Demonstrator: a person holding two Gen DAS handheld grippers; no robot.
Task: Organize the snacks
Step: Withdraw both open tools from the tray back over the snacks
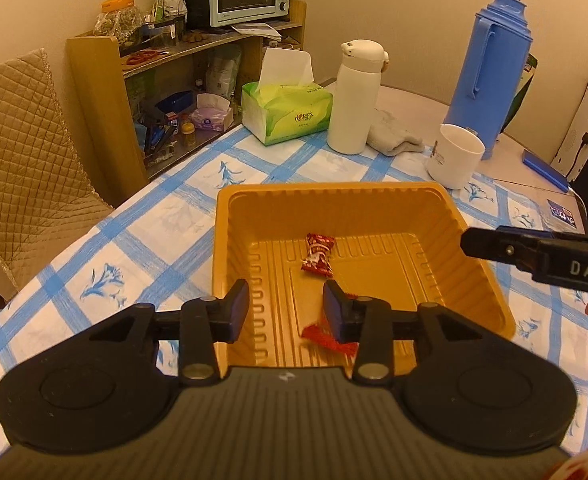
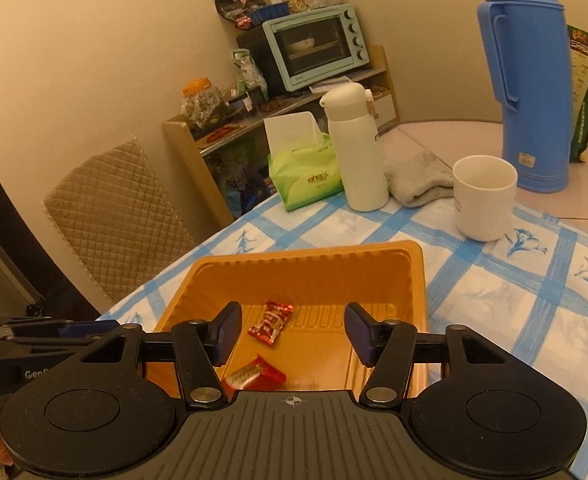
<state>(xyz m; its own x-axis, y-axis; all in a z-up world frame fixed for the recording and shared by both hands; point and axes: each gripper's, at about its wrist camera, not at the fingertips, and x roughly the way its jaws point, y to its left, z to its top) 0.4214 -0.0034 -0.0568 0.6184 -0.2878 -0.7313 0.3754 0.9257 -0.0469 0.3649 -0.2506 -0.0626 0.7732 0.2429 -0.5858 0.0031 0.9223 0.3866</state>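
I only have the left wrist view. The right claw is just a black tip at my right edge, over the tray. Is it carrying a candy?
Observer: No. In the right wrist view the right claw stands open above the orange tray, with nothing between its pads.
Operator: My own claw hides half of the nearer red candy. How does it lie?
Observer: The nearer candy lies on the tray floor, apart from the farther candy, and no claw touches it.
Operator: Any snacks above my frame?
Observer: Yes, dark snack bags sit on top of the oven.
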